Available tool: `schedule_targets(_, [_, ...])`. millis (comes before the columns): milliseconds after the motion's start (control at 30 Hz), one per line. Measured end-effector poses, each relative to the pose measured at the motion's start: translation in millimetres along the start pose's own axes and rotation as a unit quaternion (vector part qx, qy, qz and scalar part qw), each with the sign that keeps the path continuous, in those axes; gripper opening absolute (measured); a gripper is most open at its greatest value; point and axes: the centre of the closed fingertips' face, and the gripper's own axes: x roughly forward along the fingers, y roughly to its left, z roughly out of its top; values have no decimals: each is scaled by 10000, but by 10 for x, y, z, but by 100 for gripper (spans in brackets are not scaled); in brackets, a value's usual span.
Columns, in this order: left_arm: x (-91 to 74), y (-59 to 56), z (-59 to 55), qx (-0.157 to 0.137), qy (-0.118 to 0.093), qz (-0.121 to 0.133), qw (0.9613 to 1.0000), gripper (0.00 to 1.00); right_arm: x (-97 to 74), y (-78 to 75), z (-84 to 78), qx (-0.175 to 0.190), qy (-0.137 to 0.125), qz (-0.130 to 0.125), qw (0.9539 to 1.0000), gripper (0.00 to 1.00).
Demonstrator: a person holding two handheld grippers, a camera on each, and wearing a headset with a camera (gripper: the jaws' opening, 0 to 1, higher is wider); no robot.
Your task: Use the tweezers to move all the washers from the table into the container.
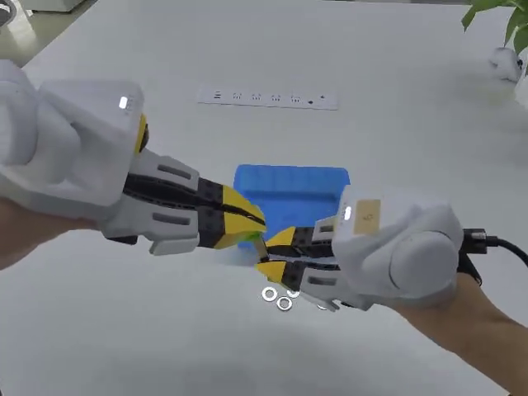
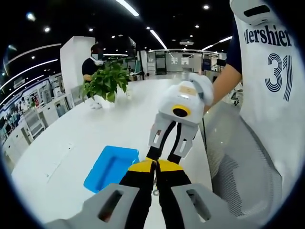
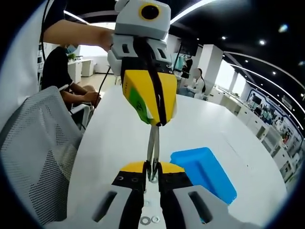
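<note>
Nearest me, the right hand-held gripper (image 1: 264,262) and the left hand-held gripper (image 1: 259,223) both clamp narrow on the tweezers (image 3: 153,148). Washers (image 1: 284,304) lie on the surface (image 1: 124,330) beside the blue container (image 1: 289,186). I judge every transfer is still outstanding.

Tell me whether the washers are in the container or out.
Out: the visible washers lie on the table, outside the blue container.
</note>
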Motion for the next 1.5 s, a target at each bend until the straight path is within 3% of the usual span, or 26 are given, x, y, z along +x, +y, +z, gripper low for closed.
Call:
schedule_targets(100, [12,76,63,149,61,-83,9998,5,-29,-101,25,-22,-7,-85,10000,10])
schedule_targets(367, [49,241,197,339,-21,-99,9994,5,-81,-344,76,-34,-102,-251,9996,10])
schedule_targets(533, [82,371,222,436,-14,-121,9990,5,-65,-487,72,-74,-112,-323,9994,10])
schedule_targets(700, [182,574,202,483,-1,-155,9987,5,-17,-695,-8,0,-99,-421,9991,10])
schedule_targets(833, [308,736,129,474,36,-215,9986,5,46,-841,-117,100,-65,-465,9988,10])
schedule_targets(1100, [515,960,-182,292,239,-291,9989,5,316,-985,-421,281,118,-338,9990,10])
schedule_targets(1300, [602,1040,-338,156,300,-322,9989,5,441,-1004,-570,401,234,-247,9986,10])
schedule_targets(1500, [655,1050,-418,120,367,-378,9985,5,489,-992,-649,467,320,-186,9982,10])
